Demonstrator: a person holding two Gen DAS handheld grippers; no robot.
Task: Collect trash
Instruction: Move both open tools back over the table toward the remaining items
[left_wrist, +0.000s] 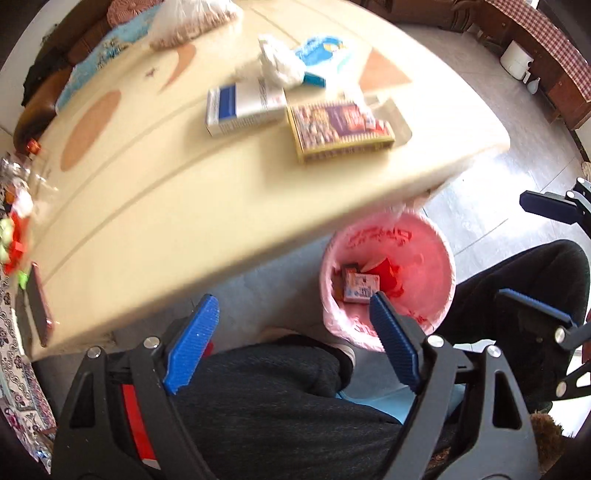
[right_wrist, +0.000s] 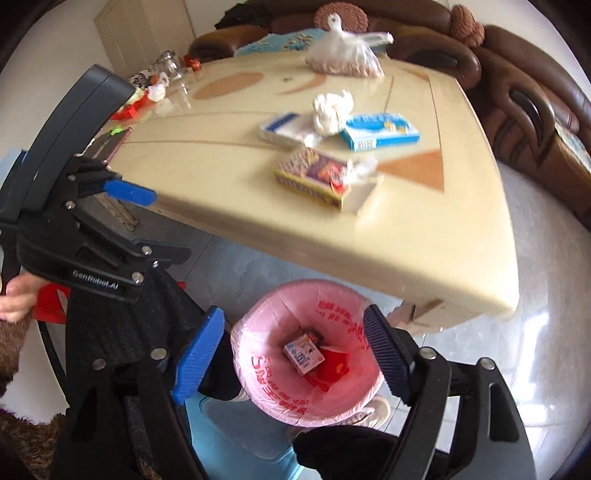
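A bin lined with a pink bag (left_wrist: 443, 258) (right_wrist: 258, 373) stands on the floor beside the cream table (left_wrist: 166, 221). Inside lie a small white carton (right_wrist: 303, 352) and a red cup (right_wrist: 334, 363). My left gripper (left_wrist: 291, 299) hangs open and empty left of the bin. Open and empty too, my right gripper (right_wrist: 293, 310) is above the bin's mouth. On the table are a white and blue box (left_wrist: 243, 109), a yellow and purple box (left_wrist: 340, 127), a blue box (left_wrist: 325, 55) and a crumpled white tissue (left_wrist: 277, 62).
A plastic bag of brownish contents (right_wrist: 343, 55) sits at the table's far side, with a brown sofa (right_wrist: 517, 92) behind. A phone (left_wrist: 38, 306) lies at the table's left edge. The person's dark trouser legs (left_wrist: 277, 387) are below the grippers.
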